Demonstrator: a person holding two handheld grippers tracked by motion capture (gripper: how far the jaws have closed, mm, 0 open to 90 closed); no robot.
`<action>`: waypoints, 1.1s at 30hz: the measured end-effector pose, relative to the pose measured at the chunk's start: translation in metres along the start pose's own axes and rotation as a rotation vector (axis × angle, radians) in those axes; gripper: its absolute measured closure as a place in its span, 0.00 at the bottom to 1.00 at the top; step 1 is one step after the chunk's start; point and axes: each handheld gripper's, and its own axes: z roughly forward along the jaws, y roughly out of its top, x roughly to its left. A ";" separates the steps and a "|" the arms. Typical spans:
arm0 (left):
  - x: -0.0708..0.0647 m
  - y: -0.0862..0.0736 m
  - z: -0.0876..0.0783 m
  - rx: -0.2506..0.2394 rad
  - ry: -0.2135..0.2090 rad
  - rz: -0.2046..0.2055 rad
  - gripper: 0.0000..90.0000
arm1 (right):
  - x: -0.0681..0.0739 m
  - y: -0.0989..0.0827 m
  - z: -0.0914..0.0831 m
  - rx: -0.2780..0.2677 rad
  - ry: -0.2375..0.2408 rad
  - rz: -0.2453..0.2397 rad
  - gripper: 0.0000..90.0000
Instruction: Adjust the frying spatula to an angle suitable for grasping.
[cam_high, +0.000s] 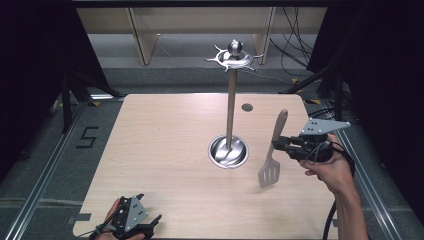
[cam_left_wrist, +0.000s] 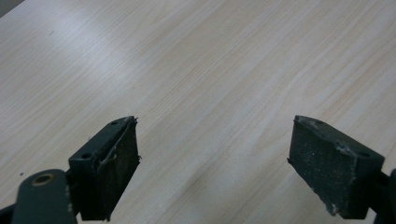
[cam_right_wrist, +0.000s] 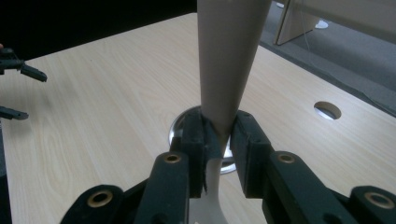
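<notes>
Nearby: one tall metal stand with hooks on top stands mid-table, just left of the spatula.
Spatula: one, pale handle, slotted blade pointing down, held above the table.
Right gripper: squeezing the handle.
Left gripper: wide open, holding nothing, at the near edge.

The high view looks forward and down from above the near edge of a pale wooden table, taking in the whole top and the floor beyond. The left gripper view faces almost straight down, close over bare tabletop. The right gripper view looks low across the table; it shares the cable hole with the high view.
</notes>
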 end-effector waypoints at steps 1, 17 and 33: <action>0.000 0.000 0.000 0.001 0.001 0.001 0.17 | -0.001 0.003 0.002 -0.016 -0.005 -0.024 0.85; 0.001 -0.001 0.000 -0.005 -0.005 0.003 0.17 | 0.008 0.036 0.018 -0.039 0.032 -0.045 0.85; 0.001 0.000 -0.001 0.004 0.002 0.004 0.17 | 0.010 0.073 0.024 -0.071 0.048 -0.065 0.85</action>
